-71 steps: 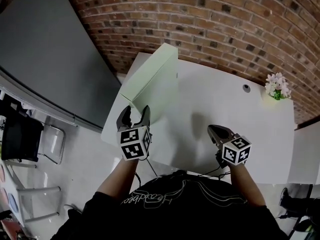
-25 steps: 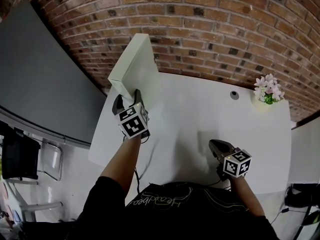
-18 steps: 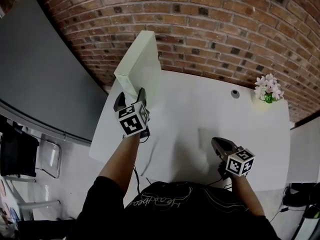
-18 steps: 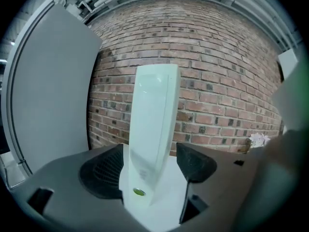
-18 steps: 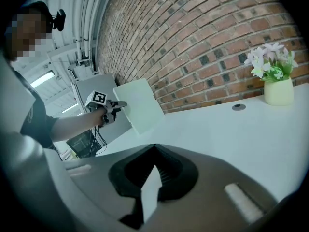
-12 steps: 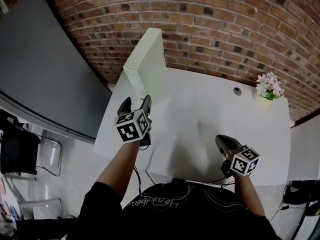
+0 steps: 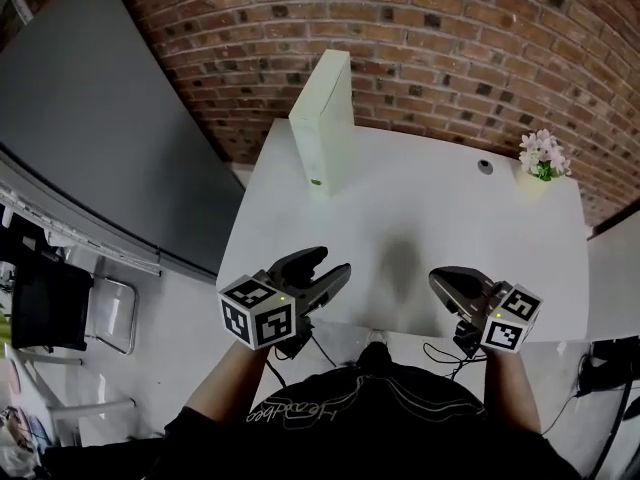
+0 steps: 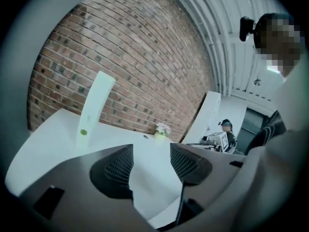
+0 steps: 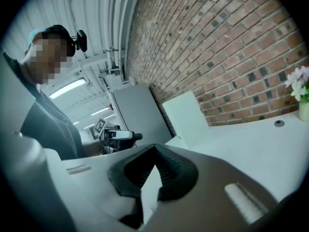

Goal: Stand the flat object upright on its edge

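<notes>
The flat white box (image 7: 322, 118) stands upright on its narrow edge at the table's (image 7: 440, 203) far left, beside the brick wall (image 7: 450, 48). At the near edge, the left gripper (image 7: 330, 264) has jaws apart, just narrowing, nothing between them. The right gripper (image 7: 445, 280) has jaws closed and empty.

In the right gripper view the flowers (image 9: 300, 83) at 3 o'clock are cut off by the picture's edge, and the little round thing (image 9: 279, 123) on the desk (image 9: 256, 146) near them is too small to tell. In the head view the green dot (image 7: 315, 181) low on the flat white box (image 7: 325, 118) is too small to make out. In the left gripper view the far things (image 8: 219, 138) at 3 o'clock are too tiny to name.
</notes>
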The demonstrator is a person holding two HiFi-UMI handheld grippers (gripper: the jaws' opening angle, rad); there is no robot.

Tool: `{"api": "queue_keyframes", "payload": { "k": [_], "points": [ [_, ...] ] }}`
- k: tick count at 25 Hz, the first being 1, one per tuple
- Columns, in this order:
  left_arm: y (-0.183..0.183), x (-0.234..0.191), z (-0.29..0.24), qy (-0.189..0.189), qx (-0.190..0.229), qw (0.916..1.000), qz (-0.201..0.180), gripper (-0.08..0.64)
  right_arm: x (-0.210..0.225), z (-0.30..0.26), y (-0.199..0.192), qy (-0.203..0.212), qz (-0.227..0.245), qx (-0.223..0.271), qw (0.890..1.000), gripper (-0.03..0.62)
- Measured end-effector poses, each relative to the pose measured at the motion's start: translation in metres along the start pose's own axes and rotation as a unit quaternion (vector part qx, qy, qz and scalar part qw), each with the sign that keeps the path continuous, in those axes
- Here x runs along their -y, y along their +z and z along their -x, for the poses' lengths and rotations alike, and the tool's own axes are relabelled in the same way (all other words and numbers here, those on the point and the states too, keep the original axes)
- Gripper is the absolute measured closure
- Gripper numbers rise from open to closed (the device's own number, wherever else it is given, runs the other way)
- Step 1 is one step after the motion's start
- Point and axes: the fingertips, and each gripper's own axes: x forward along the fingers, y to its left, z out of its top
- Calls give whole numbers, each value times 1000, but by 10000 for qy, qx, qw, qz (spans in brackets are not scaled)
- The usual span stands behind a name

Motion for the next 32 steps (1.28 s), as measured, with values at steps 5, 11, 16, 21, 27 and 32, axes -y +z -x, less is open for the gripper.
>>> {"api": "queue_keyframes", "payload": {
  "k": [5,11,16,21,27,32],
  "points": [
    [-3,37,47,-607,207,9979,-25,507,-74,-23,6,313,223,243,9990,586],
    [-13,66,86,-835,397,9957,-100,558,-123,-35,-4,371,-10,495,9981,586],
    [-30,72,101,-901,378,9951,-117,558,-143,-37,-13,358,-205,618,9972,588],
    [-43,79,109,-904,356,9950,-243,558,-160,-37,-19,409,-95,609,9973,588],
    [-45,88,119,-985,379,9935,-425,558,-169,-37,-25,347,-130,636,9973,588],
    [-48,87,119,-915,365,9945,-350,557,-172,-33,-28,341,-153,644,9972,588]
  ]
}}
